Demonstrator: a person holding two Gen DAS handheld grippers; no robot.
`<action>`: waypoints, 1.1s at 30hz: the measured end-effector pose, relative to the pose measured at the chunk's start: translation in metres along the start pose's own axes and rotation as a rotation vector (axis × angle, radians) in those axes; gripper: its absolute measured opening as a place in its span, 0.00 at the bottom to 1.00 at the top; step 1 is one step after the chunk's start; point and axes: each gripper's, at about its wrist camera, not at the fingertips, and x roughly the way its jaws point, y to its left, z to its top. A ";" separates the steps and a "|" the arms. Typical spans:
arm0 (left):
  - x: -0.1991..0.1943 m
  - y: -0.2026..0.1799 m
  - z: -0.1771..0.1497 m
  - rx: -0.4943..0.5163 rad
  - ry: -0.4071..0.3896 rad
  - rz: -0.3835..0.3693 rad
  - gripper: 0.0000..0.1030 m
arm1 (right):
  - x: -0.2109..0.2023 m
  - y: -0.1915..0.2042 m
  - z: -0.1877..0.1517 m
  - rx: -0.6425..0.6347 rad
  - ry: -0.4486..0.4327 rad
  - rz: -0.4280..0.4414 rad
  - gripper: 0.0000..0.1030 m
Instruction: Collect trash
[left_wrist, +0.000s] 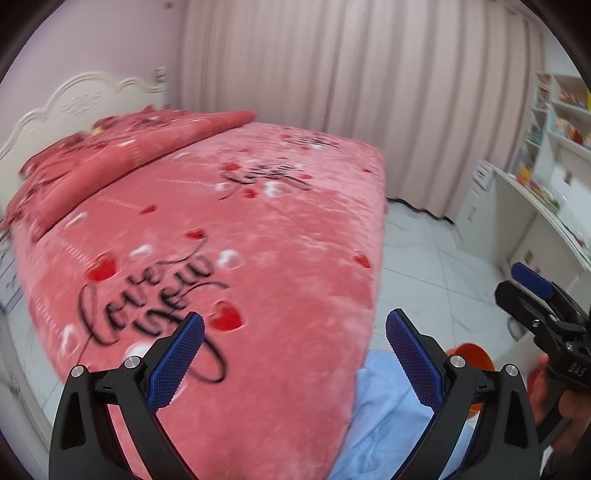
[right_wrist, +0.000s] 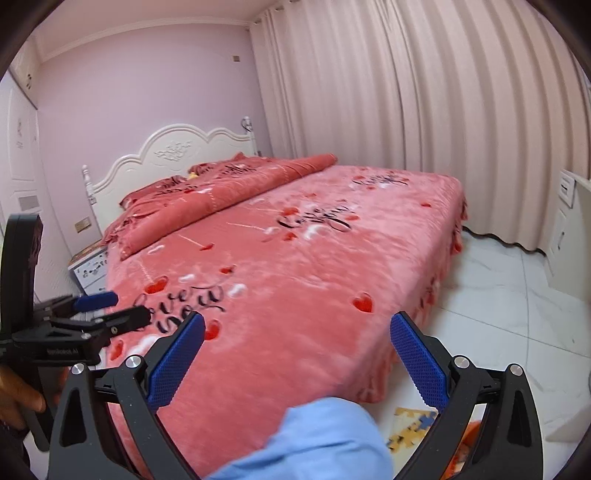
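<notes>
Beside bed (left_wrist: 236, 236), round orange bin (left_wrist: 471, 354)

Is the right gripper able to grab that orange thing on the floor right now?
Probably not yet. The right gripper is open and empty, aimed over the bed; the orange thing sits low on the floor beside the light blue cloth.

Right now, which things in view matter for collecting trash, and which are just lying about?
Job:
- orange container, likely the bin
- puzzle-print sheet low down, possibly trash
- left gripper and right gripper, both open and empty

Just there:
- pink bedspread
- folded quilt
- curtains
- toy shelves
- bedside cabinet
- light blue fabric
</notes>
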 end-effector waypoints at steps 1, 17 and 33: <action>-0.004 0.006 -0.003 -0.013 -0.001 0.016 0.94 | 0.000 0.009 0.000 0.001 -0.006 0.010 0.95; -0.046 0.060 -0.030 -0.194 -0.095 0.091 0.94 | 0.003 0.073 -0.007 -0.050 0.024 0.076 0.95; -0.049 0.053 -0.036 -0.129 -0.097 0.157 0.94 | 0.011 0.071 -0.009 -0.038 0.055 0.088 0.95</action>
